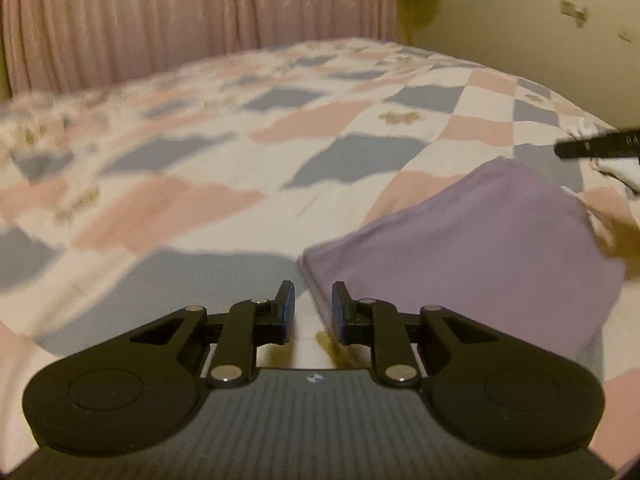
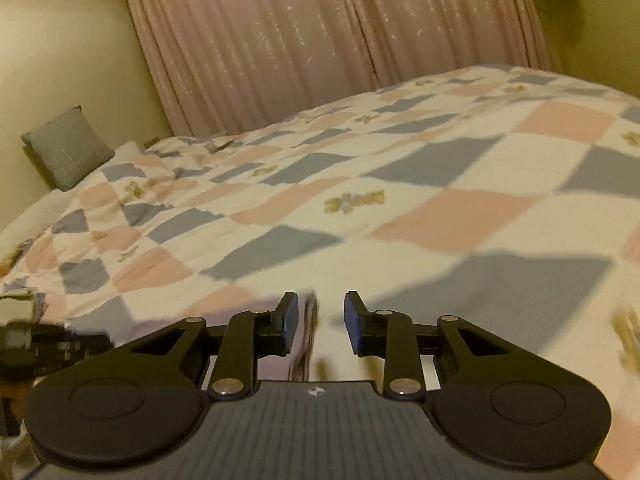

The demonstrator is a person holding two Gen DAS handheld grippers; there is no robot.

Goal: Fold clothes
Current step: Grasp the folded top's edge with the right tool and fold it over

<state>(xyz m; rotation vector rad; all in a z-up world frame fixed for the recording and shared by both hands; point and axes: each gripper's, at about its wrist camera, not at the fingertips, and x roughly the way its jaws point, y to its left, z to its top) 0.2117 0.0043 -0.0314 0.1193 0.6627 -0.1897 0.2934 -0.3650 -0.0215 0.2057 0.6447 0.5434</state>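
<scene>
In the left wrist view, the left gripper (image 1: 313, 312) hovers low over a bed (image 1: 224, 152) covered by one checked quilt of pink, grey-blue and white squares. Its two blue-padded fingers (image 1: 287, 312) stand a narrow gap apart, with nothing between them. One folded purple garment (image 1: 472, 240) lies on the quilt, near and to the right; its near left corner sits just ahead of the right-hand finger, and I cannot tell whether they touch. A dark tip of the other tool (image 1: 600, 144) pokes in from the right edge, beyond the garment's far side. One pink curtain (image 1: 192, 16) hangs along the far side of the bed, and a yellowish wall (image 1: 520, 8) stands to the far right. No container shows here.

In the right wrist view, the right gripper (image 2: 320, 322) also hangs just above the quilt, its two fingers set a narrow gap apart and empty. A stacked edge of the purple garment (image 2: 308, 320) shows just beside the left-hand finger, running under the tool body to the near left. One grey cushion (image 2: 68, 148) leans against the wall at the far left. A blurred dark object, probably the other tool (image 2: 48, 344), sits at the near left edge. The curtain (image 2: 320, 40) fills the far side.
</scene>
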